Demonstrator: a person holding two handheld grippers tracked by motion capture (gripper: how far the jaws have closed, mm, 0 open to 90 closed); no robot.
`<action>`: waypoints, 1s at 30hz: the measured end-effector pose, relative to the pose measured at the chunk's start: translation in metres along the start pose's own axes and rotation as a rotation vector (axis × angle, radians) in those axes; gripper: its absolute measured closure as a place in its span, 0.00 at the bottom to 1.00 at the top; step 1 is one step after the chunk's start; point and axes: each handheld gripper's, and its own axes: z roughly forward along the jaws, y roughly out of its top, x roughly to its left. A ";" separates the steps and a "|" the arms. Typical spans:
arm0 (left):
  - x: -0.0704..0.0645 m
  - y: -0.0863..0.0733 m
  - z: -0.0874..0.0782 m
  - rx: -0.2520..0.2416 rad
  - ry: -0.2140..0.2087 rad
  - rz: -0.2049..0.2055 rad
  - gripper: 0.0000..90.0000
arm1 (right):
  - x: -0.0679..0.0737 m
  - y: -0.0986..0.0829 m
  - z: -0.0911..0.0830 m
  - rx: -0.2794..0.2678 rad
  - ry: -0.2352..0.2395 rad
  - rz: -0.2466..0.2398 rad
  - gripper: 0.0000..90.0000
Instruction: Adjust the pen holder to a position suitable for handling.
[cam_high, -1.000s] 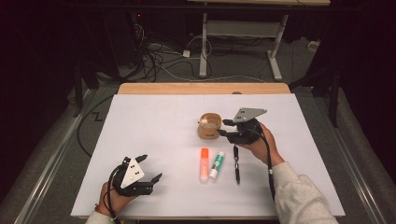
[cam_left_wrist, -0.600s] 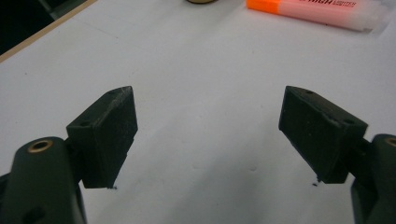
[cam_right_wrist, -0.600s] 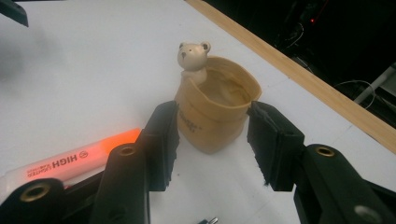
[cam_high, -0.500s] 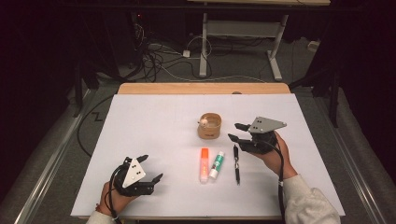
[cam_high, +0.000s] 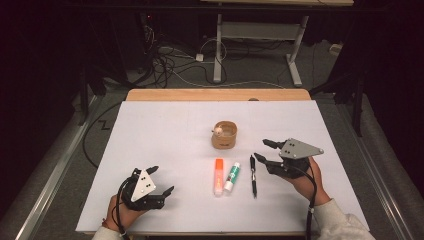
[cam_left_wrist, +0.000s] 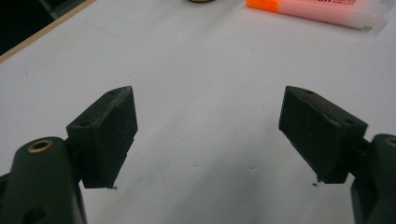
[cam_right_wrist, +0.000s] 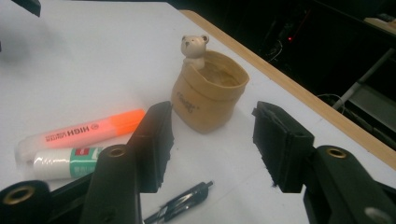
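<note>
A white surface (cam_high: 165, 130) is being shown with four small things gathered near its middle. A tan pouch-shaped cup (cam_high: 224, 135) with a small bear figure (cam_right_wrist: 194, 49) on its rim is standing farthest from the person; what is inside it cannot be told. Nearer, an orange highlighter (cam_high: 219, 176), a white glue stick with a green label (cam_high: 232, 176) and a black pen (cam_high: 253, 175) are lying side by side, the highlighter and glue stick touching or nearly so, the pen a little apart to the right.

The right gripper (cam_high: 263, 150) is being held just right of the pen, its fingers (cam_right_wrist: 280, 144) spread wide and empty, pointed leftward with the cup seen between them in the right gripper view. The left gripper (cam_high: 160, 180) is being held low at the near left, well apart from the things, its fingers (cam_left_wrist: 107, 135) also spread wide over bare surface.

Open room is being left across the far and left parts of the surface. A wooden edge (cam_high: 215, 94) is running along the far side, with cables (cam_high: 170, 65) and desk legs (cam_high: 218, 50) on the floor beyond.
</note>
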 end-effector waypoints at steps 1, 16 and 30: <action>0.000 0.000 0.000 0.000 -0.001 -0.001 0.21 | 0.000 0.000 0.000 0.000 0.000 0.000 0.52; -0.001 0.001 0.000 0.003 -0.002 0.002 0.21 | 0.006 -0.029 -0.029 0.001 -0.075 0.008 0.37; 0.000 0.001 0.001 -0.004 -0.007 0.002 0.21 | 0.012 -0.060 -0.052 -0.010 -0.138 0.030 0.28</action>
